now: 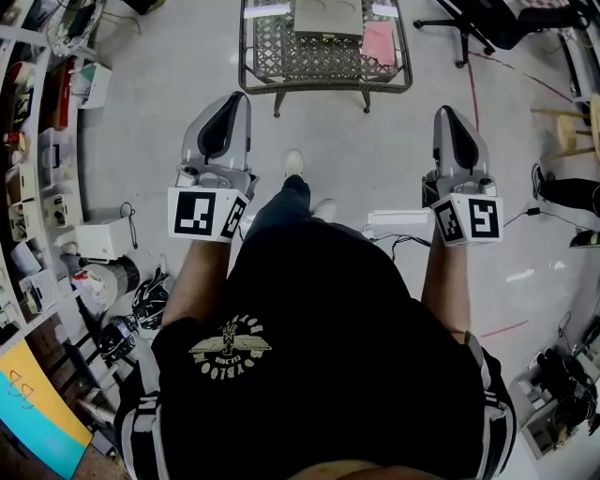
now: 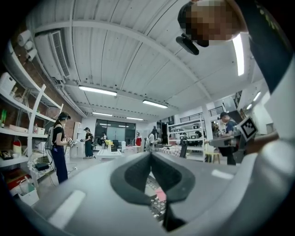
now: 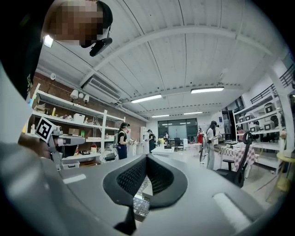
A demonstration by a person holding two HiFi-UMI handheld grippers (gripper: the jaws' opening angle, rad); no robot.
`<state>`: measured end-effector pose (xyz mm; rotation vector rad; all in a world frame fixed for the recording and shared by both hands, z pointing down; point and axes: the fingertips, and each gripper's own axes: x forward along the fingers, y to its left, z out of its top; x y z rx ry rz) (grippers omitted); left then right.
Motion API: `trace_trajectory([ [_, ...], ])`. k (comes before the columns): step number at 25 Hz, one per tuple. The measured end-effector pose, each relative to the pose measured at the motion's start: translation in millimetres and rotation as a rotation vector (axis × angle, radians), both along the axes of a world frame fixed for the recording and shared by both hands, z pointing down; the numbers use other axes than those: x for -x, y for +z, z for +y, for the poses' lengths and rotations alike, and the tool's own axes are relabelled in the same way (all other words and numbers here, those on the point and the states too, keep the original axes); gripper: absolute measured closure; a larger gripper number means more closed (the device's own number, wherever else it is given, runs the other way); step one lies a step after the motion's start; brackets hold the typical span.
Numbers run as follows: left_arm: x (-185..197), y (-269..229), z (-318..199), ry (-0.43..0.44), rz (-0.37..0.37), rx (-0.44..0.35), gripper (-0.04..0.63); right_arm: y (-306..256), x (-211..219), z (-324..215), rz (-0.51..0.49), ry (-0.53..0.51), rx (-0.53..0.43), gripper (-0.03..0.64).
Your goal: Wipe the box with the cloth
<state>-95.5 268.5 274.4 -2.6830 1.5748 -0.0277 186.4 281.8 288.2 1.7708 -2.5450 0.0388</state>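
Judged the task as not yet started: no wiping done, no cloth taken up, every step left to do. Found the box (image 1: 326, 17) resting on the wire-mesh table (image 1: 323, 86) at the top edge of the head view, with the pink cloth (image 1: 379, 42) lying flat near it, to its right, on the same top. Could not judge any contact between cloth and box. Held the left gripper (image 1: 240, 97) and the right gripper (image 1: 443, 112) level and side by side, well apart from each other, over bare floor (image 1: 150, 112) and well short of the table. Read the left gripper (image 2: 150, 154) in its own view as pressed tip to tip, fingers fully together with nothing pinched between them; glimpsed only a patch of pink and some mesh far off through the hollow below the tips. Read the right gripper (image 3: 146, 156) the same way: fingers together, empty, mesh showing beyond through the hollow. Placed the box ahead of both pairs of fingers, roughly between their two lines and touching neither, and the cloth likewise ahead, somewhat nearer the right pair. Reckoned the remainder as closing the gap to the table, parting one pair of fingers, taking up the cloth, then rubbing it over the box
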Motion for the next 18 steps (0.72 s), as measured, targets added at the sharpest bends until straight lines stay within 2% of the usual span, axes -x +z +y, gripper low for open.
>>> trace_trajectory([
  [4, 3, -2, -24, 0.023, -0.011, -0.001, 0.595, 10, 12, -20, 0.01, -0.005, 0.03, 0.609],
  [8, 16, -2, -55, 0.031, 0.012, 0.003, 0.595, 11, 34, -42, 0.005, -0.007, 0.038, 0.609],
  [18, 33, -4, -123, 0.041, 0.012, -0.012, 0.595, -2, 43, -101, 0.025, 0.024, 0.003, 0.61],
])
